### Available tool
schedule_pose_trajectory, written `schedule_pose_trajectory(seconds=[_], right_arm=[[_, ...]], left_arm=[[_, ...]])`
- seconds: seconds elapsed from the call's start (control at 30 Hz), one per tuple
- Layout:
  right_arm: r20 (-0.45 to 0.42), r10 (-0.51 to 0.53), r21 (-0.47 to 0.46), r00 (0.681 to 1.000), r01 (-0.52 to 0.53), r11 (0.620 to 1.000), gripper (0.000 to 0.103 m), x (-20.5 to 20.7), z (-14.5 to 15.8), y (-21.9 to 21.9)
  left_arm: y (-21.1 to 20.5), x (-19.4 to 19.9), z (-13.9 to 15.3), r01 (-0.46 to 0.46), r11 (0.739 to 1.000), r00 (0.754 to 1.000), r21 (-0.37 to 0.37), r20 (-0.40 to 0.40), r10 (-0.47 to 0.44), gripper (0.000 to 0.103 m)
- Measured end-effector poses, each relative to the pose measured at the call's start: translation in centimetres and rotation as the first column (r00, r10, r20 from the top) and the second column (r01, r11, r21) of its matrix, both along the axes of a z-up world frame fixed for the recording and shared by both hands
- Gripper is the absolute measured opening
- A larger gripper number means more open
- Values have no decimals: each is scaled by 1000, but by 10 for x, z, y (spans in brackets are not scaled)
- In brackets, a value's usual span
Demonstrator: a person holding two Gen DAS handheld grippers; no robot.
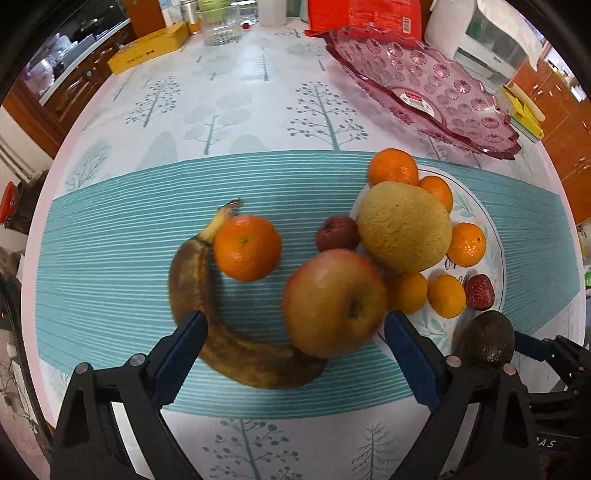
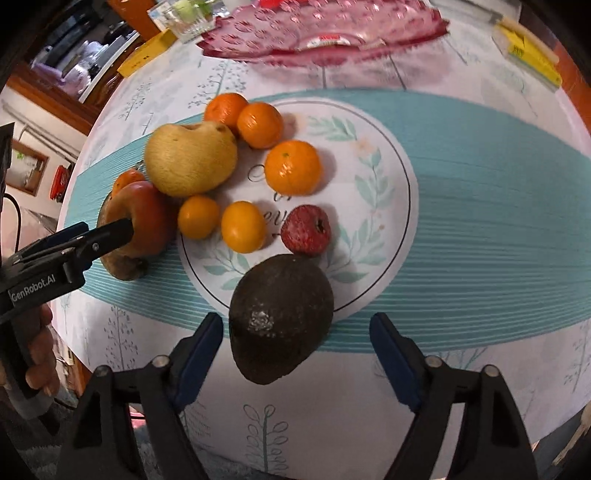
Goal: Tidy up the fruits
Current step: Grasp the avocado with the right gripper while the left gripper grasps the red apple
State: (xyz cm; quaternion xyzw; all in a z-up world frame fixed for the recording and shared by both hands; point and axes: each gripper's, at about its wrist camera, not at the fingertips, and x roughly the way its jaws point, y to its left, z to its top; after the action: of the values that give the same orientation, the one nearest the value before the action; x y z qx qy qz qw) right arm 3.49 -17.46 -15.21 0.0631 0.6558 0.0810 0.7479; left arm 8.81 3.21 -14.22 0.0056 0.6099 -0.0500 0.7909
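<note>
A red-yellow apple point(image 1: 332, 302) lies on the teal striped mat between the fingers of my left gripper point(image 1: 295, 328), which is open and clear of it on both sides. A browned banana point(image 1: 207, 314) curves under the left finger, and a tangerine point(image 1: 247, 247) rests beside it. My right gripper point(image 2: 297, 328) is open around a dark avocado point(image 2: 280, 317) at the near rim of the white leaf-print plate point(image 2: 388, 177); there is a gap on the right side. The plate holds several tangerines point(image 2: 293, 167), a yellow pear point(image 2: 190, 158) and a small red fruit point(image 2: 306, 229).
A pink glass dish point(image 1: 424, 85) stands on the table behind the fruit, also visible as the dish point(image 2: 325, 33) in the right wrist view. A yellow box point(image 1: 151, 51), a glass bowl point(image 1: 218, 24) and red packaging point(image 1: 362, 14) sit at the far edge. A hand point(image 2: 40, 354) holds the left gripper.
</note>
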Motion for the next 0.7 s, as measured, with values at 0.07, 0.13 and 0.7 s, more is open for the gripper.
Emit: schedule_pose_trajectory(seconds=[0.07, 0.13, 0.7], right_arm=[[-16, -8, 28, 1000, 9, 1000, 72, 1, -3, -1], [-27, -9, 44, 1000, 11, 999, 68, 1, -6, 0], [-18, 11, 65, 1000, -10, 998, 59, 2, -10, 6]], left_arm=[[-4, 1, -3, 11, 1000, 1000, -1, -5, -11, 94], [-7, 3, -7, 18, 1000, 1000, -5, -14, -18, 87], [-16, 13, -31, 30, 997, 996, -75, -77, -36, 65]])
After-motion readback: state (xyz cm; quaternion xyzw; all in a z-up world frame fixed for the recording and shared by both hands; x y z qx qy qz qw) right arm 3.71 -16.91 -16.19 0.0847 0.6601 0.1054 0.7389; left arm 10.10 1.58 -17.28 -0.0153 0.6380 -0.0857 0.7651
